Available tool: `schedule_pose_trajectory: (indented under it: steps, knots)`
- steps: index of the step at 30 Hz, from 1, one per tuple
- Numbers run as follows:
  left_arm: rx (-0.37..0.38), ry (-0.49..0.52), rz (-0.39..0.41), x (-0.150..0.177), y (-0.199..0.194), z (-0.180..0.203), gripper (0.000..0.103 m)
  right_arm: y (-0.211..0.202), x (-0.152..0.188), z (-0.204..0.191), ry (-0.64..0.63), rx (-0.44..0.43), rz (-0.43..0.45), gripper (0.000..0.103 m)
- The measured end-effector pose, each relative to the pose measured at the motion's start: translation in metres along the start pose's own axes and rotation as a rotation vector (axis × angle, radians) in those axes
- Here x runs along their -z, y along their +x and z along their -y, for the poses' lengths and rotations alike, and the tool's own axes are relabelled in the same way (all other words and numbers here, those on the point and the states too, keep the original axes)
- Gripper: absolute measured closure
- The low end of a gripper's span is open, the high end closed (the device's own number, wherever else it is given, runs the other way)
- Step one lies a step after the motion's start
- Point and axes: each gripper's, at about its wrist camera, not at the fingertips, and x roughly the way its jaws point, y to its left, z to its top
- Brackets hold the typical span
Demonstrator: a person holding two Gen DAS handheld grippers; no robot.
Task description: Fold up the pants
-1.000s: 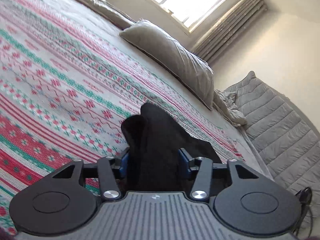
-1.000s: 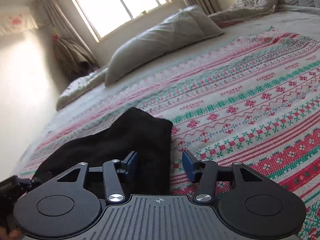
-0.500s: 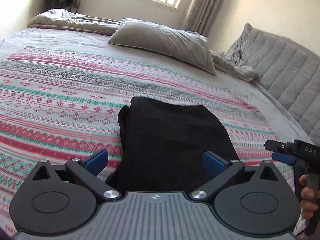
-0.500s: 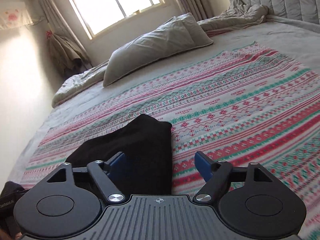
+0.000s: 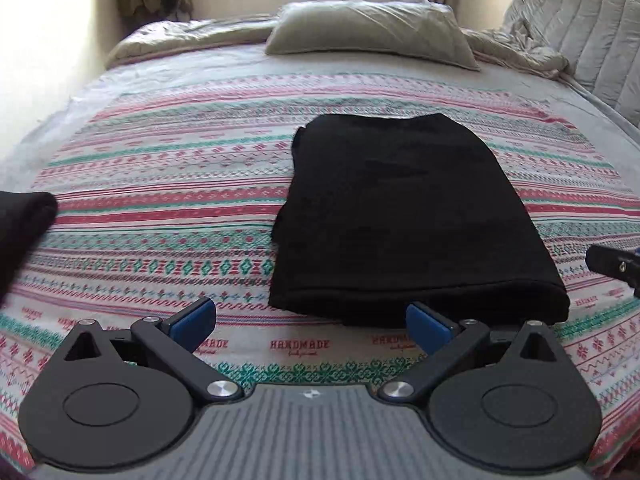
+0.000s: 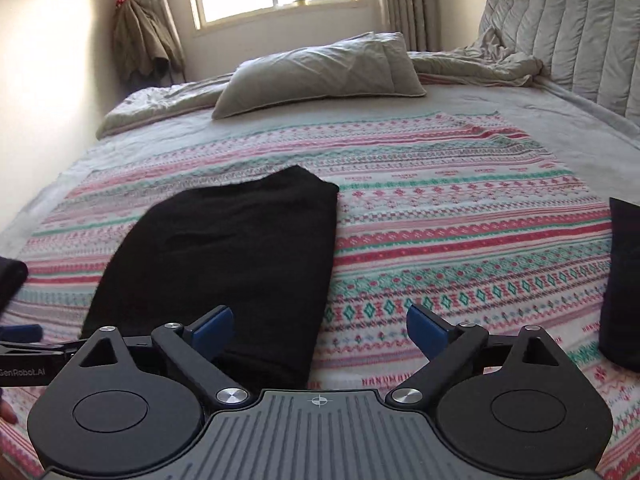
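The black pants (image 5: 400, 216) lie folded into a neat rectangle on the patterned blanket (image 5: 168, 184). They also show in the right wrist view (image 6: 224, 256). My left gripper (image 5: 310, 322) is open and empty, held just in front of the fold's near edge. My right gripper (image 6: 320, 330) is open and empty, above the fold's near right corner. The right gripper's body shows at the right edge of the left wrist view (image 5: 616, 266).
Another dark folded garment (image 6: 624, 288) lies to the right, and one (image 5: 20, 232) to the left. A grey pillow (image 5: 372, 32) and crumpled bedding (image 6: 476, 64) lie at the far end. A padded headboard (image 6: 572, 28) stands on the right.
Both grippers have let go of the pants, opened wide and pulled back and up. The pants now lie flat and folded on the blanket.
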Motion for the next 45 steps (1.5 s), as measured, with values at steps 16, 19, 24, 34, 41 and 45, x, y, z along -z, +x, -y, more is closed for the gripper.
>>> schedule_pose_trajectory:
  steps: [16,19,24,34,41,45]
  knots:
    - [-0.071,0.002,0.005,0.025,-0.003,0.010,0.000,0.011,0.032,-0.021,-0.102,0.093,-0.032,0.003]
    - [-0.068,0.013,0.010,0.027,-0.003,0.013,0.000,0.011,0.032,-0.023,-0.101,0.090,-0.028,0.002]
    - [-0.065,0.019,0.013,0.029,-0.003,0.017,0.000,0.011,0.032,-0.027,-0.102,0.083,-0.028,0.002]
    - [-0.066,0.025,0.015,0.030,-0.003,0.018,0.000,0.012,0.032,-0.030,-0.101,0.080,-0.032,0.002]
    - [-0.064,0.030,0.015,0.031,-0.003,0.019,0.000,0.013,0.033,-0.030,-0.098,0.084,-0.037,0.002]
    - [-0.060,0.031,0.018,0.031,-0.004,0.019,0.000,0.013,0.033,-0.031,-0.100,0.085,-0.038,0.002]
